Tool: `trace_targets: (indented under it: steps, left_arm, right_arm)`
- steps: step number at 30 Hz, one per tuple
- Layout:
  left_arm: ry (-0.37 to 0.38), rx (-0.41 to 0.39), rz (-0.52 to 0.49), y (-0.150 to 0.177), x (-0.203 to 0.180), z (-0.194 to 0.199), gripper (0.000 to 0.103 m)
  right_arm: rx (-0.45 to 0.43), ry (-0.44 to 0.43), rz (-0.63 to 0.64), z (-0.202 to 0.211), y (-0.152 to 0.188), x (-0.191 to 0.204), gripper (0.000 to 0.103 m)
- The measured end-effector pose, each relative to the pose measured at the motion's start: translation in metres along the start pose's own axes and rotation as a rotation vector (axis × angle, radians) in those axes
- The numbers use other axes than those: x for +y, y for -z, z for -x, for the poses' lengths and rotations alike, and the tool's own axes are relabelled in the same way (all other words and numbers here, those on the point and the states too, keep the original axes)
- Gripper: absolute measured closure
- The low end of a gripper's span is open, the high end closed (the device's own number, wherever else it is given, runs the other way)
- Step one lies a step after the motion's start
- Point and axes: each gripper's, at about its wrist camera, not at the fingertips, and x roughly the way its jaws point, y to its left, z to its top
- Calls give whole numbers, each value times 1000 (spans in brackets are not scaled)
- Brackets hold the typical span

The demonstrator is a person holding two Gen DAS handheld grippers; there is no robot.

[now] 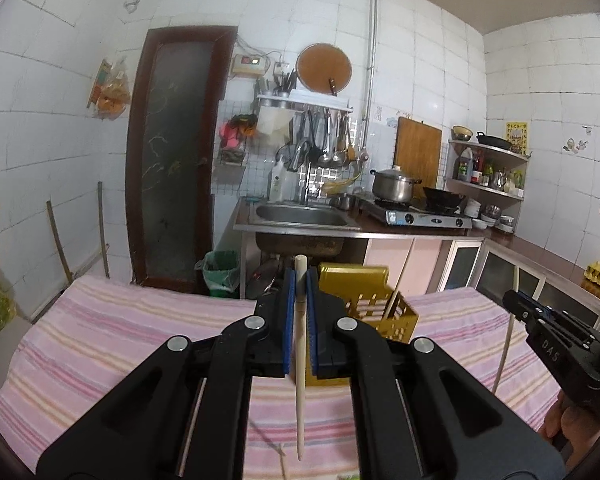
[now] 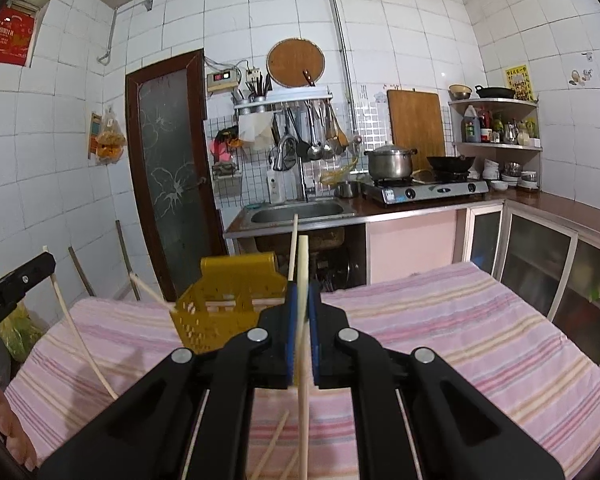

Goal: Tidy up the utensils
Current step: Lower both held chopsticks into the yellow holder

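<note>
A yellow slotted utensil basket (image 1: 374, 304) stands on the pink striped cloth, just behind both grippers; it also shows in the right wrist view (image 2: 224, 300). One chopstick (image 1: 396, 284) leans inside it. My left gripper (image 1: 300, 280) is shut on a pale chopstick (image 1: 300, 360), held upright in front of the basket. My right gripper (image 2: 303, 296) is shut on another pale chopstick (image 2: 303, 360), also upright, right of the basket. The right gripper (image 1: 540, 316) shows at the right edge of the left wrist view. More chopsticks (image 2: 276, 440) lie on the cloth below.
The pink striped cloth (image 2: 440, 320) covers the table. Behind it are a sink (image 2: 300, 212), a gas stove with a pot (image 2: 390, 162) and a wok, glass-front cabinets at the right, and a dark door (image 2: 172, 168). A green bin (image 1: 220, 272) stands below the counter.
</note>
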Motion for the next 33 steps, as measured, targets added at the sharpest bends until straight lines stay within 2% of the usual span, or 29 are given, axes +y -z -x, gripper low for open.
trace_targets:
  steps: [5,8,12,16,20,23,27,30,31,33]
  left_arm:
    - [28,-59,19,-38,-12,-15,99]
    - [39,-131,13,-72,-25,-25,99]
    - [47,-189,6,-102,-40,-44,99]
    - [25,-199,2,-110,-44,-82,99]
    - [-6,-148,-15,-90,-41,-129,99]
    - [-19,-77,8,-63,-30,-164,99]
    - [-44,-22,13,-41,-19,-185,99]
    - [-44,5,25,-37,-12,-184,98]
    - [-39,14,30,-38,-10,-182,90]
    - [-50,11,39,-41,-5,-169,66]
  right_arm:
    - [-69,-10,6,-12,-39,8,97]
    - [-112,-18,2,-23,-67,14,97]
    - [-170,-27,-8,-44,-103,24,97]
    - [-212,-36,-17,-72,-123,32,97]
    - [-234,-40,-16,-105,-119,37,97]
    - [-231,-46,-13,-132,-100,35,97]
    - [-172,-34,-1,-161,-68,27,97]
    - [-128,-26,4,-170,-52,20,97]
    - [-111,-27,5,-171,-50,19,97]
    - [-66,-24,18,-169,-49,15,96]
